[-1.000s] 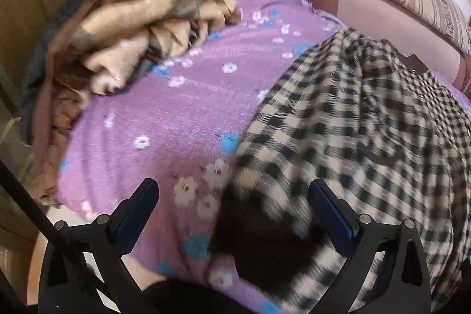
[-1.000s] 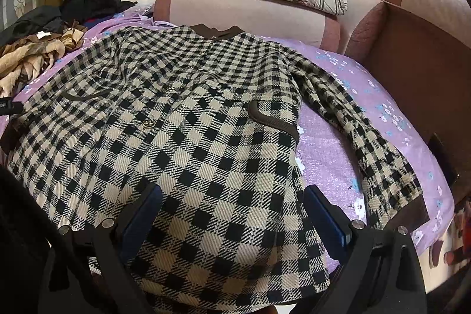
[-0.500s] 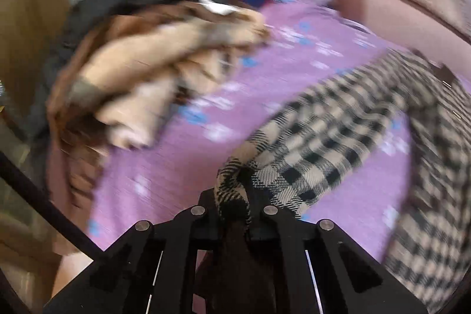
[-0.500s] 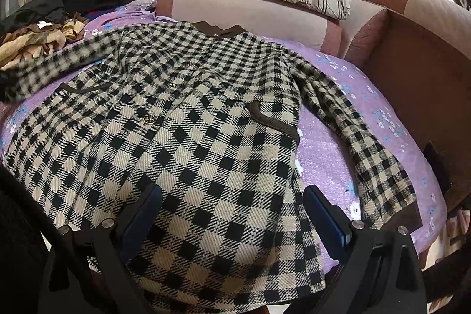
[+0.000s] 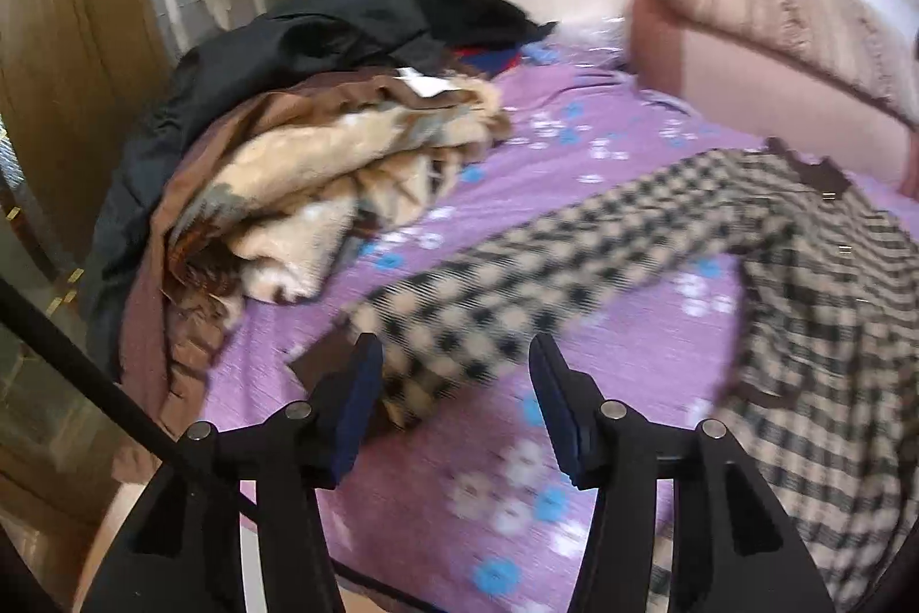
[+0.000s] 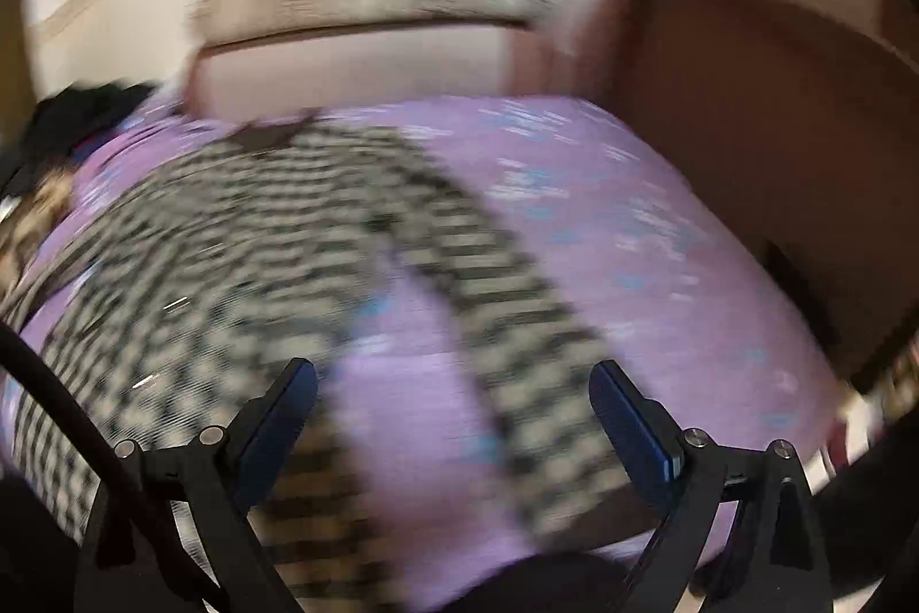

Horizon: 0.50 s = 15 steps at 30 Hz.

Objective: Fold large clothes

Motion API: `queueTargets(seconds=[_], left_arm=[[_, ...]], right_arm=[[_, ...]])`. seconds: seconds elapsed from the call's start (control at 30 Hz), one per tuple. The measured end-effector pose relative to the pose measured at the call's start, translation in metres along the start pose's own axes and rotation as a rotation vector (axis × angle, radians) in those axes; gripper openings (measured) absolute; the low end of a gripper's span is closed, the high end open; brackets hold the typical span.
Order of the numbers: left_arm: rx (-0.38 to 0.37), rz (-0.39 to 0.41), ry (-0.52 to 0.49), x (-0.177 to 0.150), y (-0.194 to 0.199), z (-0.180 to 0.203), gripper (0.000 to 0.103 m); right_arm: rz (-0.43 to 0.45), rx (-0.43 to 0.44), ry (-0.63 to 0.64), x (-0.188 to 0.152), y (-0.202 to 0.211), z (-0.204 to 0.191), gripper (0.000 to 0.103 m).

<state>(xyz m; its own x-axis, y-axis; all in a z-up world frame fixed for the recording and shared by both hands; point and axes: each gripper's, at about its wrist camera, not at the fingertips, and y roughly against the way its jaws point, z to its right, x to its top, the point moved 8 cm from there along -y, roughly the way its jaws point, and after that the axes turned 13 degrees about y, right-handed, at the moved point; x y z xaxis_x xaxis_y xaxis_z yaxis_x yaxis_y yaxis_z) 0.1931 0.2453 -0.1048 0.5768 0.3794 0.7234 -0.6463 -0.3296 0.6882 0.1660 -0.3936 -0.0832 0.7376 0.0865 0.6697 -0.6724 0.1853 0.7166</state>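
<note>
Left tool (image 5: pixel 454 383): jaws have just been opening; they stand spread, pads clear of the cloth. The checked coat's (image 5: pixel 833 326) left sleeve (image 5: pixel 517 291), pinched half a second ago, now lies stretched out flat across the purple bed sheet (image 5: pixel 494 486), its cuff just ahead of the pads. Judgement: sleeve spread done, folding proper not begun. Right tool (image 6: pixel 454 417): jaws wide apart, empty, hovering over the other sleeve (image 6: pixel 517 314); view badly blurred. No containers in sight; a loose clothes pile (image 5: pixel 298 165) sits beside the coat.
</note>
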Motion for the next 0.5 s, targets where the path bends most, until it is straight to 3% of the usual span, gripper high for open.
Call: queueTargets(seconds=[0.07, 0.17, 0.3, 0.33, 0.4, 0.43, 0.5], left_arm=[[-0.031, -0.013, 0.005, -0.008, 0.007, 0.009, 0.054], [-0.077, -0.045, -0.009, -0.025, 0.013, 0.028, 0.054], [-0.093, -0.078, -0.053, -0.043, 0.01, 0.054, 0.054], [-0.096, -0.088, -0.06, -0.047, 0.01, 0.058, 0.054], [-0.119, -0.109, -0.067, -0.053, 0.012, 0.069, 0.054], [-0.127, -0.11, -0.075, -0.055, 0.015, 0.075, 0.054], [-0.127, -0.101, -0.096, -0.056, 0.018, 0.081, 0.054]], right_arm=[[-0.06, -0.032, -0.101, -0.009, -0.016, 0.05, 0.098], [-0.122, -0.015, -0.204, -0.034, -0.034, 0.087, 0.098], [-0.193, 0.08, -0.259, -0.069, -0.065, 0.085, 0.098], [-0.217, 0.098, -0.26, -0.076, -0.074, 0.081, 0.093], [-0.219, 0.145, -0.26, -0.078, -0.077, 0.076, 0.02], [-0.197, 0.148, -0.264, -0.073, -0.074, 0.077, 0.013], [-0.144, 0.169, -0.27, -0.056, -0.065, 0.082, 0.01]])
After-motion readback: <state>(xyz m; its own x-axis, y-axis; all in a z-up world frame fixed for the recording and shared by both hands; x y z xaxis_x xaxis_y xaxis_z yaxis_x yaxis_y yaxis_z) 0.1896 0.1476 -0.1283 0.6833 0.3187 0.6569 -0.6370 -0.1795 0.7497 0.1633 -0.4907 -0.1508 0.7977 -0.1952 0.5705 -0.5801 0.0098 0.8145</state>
